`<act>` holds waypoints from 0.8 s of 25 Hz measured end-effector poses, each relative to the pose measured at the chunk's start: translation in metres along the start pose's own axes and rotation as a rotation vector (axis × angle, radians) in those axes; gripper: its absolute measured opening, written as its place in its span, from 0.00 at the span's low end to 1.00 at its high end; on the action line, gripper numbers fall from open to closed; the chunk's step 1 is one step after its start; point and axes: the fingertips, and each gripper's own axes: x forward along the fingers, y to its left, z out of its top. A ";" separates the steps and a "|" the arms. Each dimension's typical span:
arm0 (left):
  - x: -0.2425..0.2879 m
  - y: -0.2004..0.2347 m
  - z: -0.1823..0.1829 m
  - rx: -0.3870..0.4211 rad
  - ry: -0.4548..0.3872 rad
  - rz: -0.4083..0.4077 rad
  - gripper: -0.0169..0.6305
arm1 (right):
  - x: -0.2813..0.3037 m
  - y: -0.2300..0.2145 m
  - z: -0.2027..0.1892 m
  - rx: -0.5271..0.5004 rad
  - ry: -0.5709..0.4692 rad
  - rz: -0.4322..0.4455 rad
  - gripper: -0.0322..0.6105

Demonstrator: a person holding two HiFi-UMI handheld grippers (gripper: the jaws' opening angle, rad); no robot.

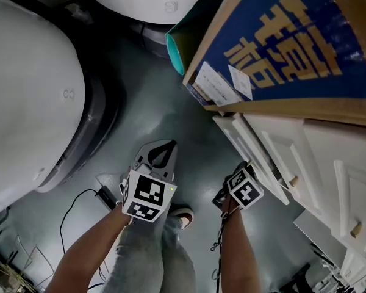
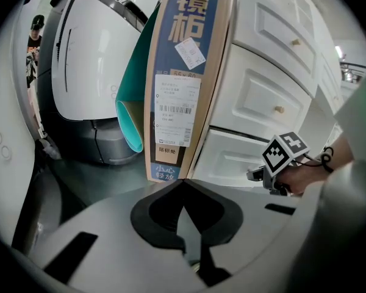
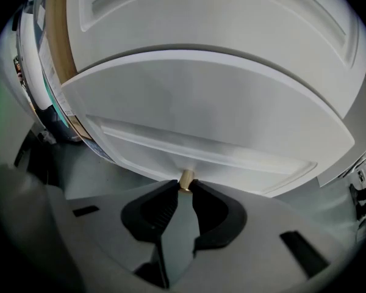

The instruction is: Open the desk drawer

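Note:
The white desk's lowest drawer [image 3: 219,121] stands out a little from the drawers above it. Its small brass knob [image 3: 186,179] is pinched between the black fingertips of my right gripper [image 3: 185,186], which is shut on it. In the head view that gripper [image 1: 244,168] reaches to the drawer front [image 1: 251,140], its tips hidden under its marker cube. My left gripper [image 1: 166,148] hangs over the floor to the left, jaws shut and holding nothing; in its own view its tips [image 2: 183,183] meet. The left gripper view also shows the right gripper [image 2: 265,174] at the drawer [image 2: 232,154].
A tall cardboard box [image 1: 280,47] with blue print leans against the desk, with a teal roll [image 1: 175,46] behind it. Large white rounded machines [image 1: 30,102] stand at the left. A black cable [image 1: 79,199] lies on the grey floor. Higher drawers carry knobs [image 1: 294,180].

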 end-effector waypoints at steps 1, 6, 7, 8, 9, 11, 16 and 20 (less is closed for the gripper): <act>-0.002 -0.001 -0.001 0.001 0.004 -0.001 0.05 | -0.001 0.000 -0.002 0.000 0.005 0.002 0.18; -0.015 -0.003 -0.001 0.024 0.018 -0.004 0.05 | -0.007 0.004 -0.014 0.012 0.033 0.016 0.18; -0.017 -0.003 -0.001 0.026 0.018 -0.003 0.05 | -0.008 0.004 -0.017 0.012 0.037 0.017 0.18; -0.020 -0.003 0.000 0.024 0.019 -0.002 0.05 | -0.010 0.005 -0.019 0.011 0.040 0.019 0.18; -0.022 -0.003 0.000 0.021 0.019 0.000 0.05 | -0.011 0.005 -0.021 0.010 0.043 0.022 0.18; -0.025 -0.002 -0.001 0.014 0.021 0.004 0.05 | -0.014 0.007 -0.026 0.011 0.045 0.028 0.18; -0.036 -0.002 -0.003 0.012 0.023 -0.001 0.05 | -0.022 0.010 -0.041 0.019 0.051 0.024 0.18; -0.048 0.000 -0.004 0.010 0.032 0.003 0.05 | -0.028 0.014 -0.053 0.025 0.078 0.020 0.18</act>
